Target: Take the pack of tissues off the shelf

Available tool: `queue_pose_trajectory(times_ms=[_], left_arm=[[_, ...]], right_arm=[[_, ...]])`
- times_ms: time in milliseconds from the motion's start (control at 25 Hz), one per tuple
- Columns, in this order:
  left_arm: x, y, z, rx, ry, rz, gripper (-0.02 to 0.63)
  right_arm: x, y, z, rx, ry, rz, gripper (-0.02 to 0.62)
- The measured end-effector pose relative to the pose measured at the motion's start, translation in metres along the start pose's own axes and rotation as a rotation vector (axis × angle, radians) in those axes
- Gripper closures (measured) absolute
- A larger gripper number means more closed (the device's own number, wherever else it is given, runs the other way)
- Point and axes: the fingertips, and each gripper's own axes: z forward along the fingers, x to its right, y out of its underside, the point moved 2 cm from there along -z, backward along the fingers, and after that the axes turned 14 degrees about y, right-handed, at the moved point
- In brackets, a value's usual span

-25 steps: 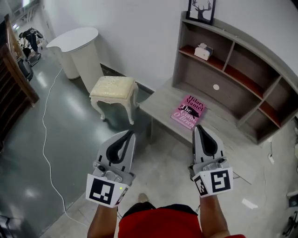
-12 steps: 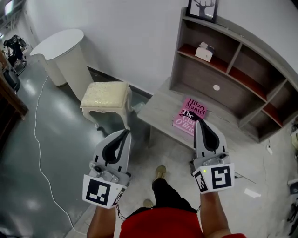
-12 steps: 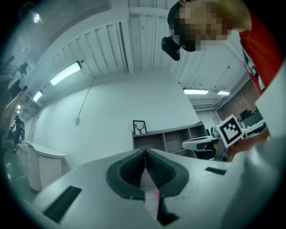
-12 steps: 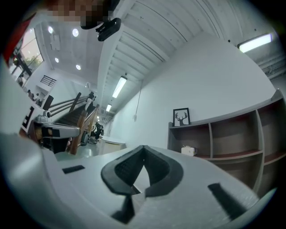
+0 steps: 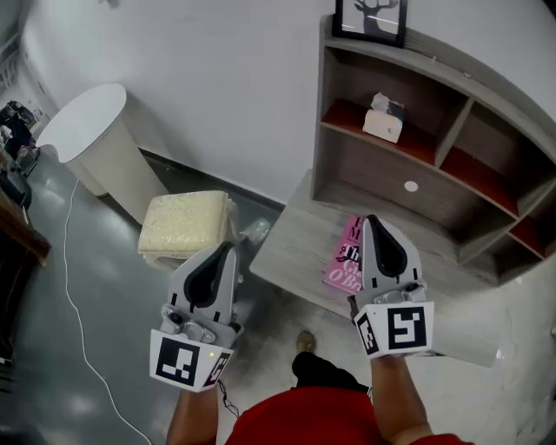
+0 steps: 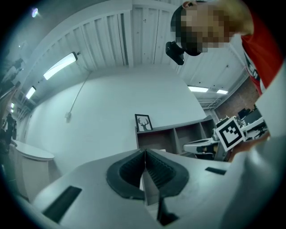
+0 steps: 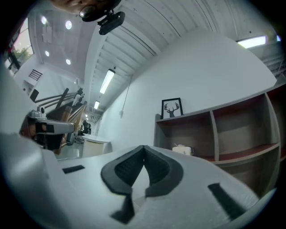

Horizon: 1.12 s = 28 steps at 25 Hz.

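Observation:
The white pack of tissues (image 5: pixel 383 120) sits on the red board of the shelf unit's (image 5: pixel 452 78) upper left compartment, a tissue sticking up from it. It also shows small beyond the right gripper's tips as the tissue pack (image 7: pixel 182 150). My left gripper (image 5: pixel 223 249) is held low over the floor, left of the low table, jaws shut and empty. My right gripper (image 5: pixel 371 222) hovers over the pink book (image 5: pixel 345 260), well short of the shelf, jaws shut with nothing between them.
A grey low table (image 5: pixel 295 245) stands before the shelf unit. A cream stool (image 5: pixel 182 226) and a white round counter (image 5: pixel 82 130) lie to the left. A framed deer picture (image 5: pixel 369 17) tops the shelf. A white cable (image 5: pixel 74 287) runs across the floor.
The view has moved closer to the shelf and table. Both grippers came forward with it; the right one now overlaps the pink book. Jaws stayed shut.

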Motion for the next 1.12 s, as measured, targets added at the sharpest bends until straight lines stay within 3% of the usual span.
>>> queue_pose_trajectory(times_ms=[320,560,720,920,1120], left_arm=[[-0.040,0.034,0.095,0.009,0.062,-0.037,0.597],[-0.059,0.050,0.140,0.016,0.143,-0.078,0.597],[-0.067,0.058,0.168,0.035,0.229,-0.108,0.597],[-0.076,0.069,0.190,0.038,0.321,-0.140,0.597],[-0.088,0.080,0.205,0.053,0.359,-0.160,0.597]], right_arm=[[0.029,0.021,0.093,-0.029,0.062,-0.022,0.589],[0.047,0.033,0.136,-0.082,0.176,-0.036,0.531],[0.059,0.038,0.161,-0.117,0.276,-0.053,0.443],[0.074,0.050,0.191,-0.194,0.384,-0.049,0.259],[0.091,0.064,0.216,-0.255,0.467,-0.035,0.178]])
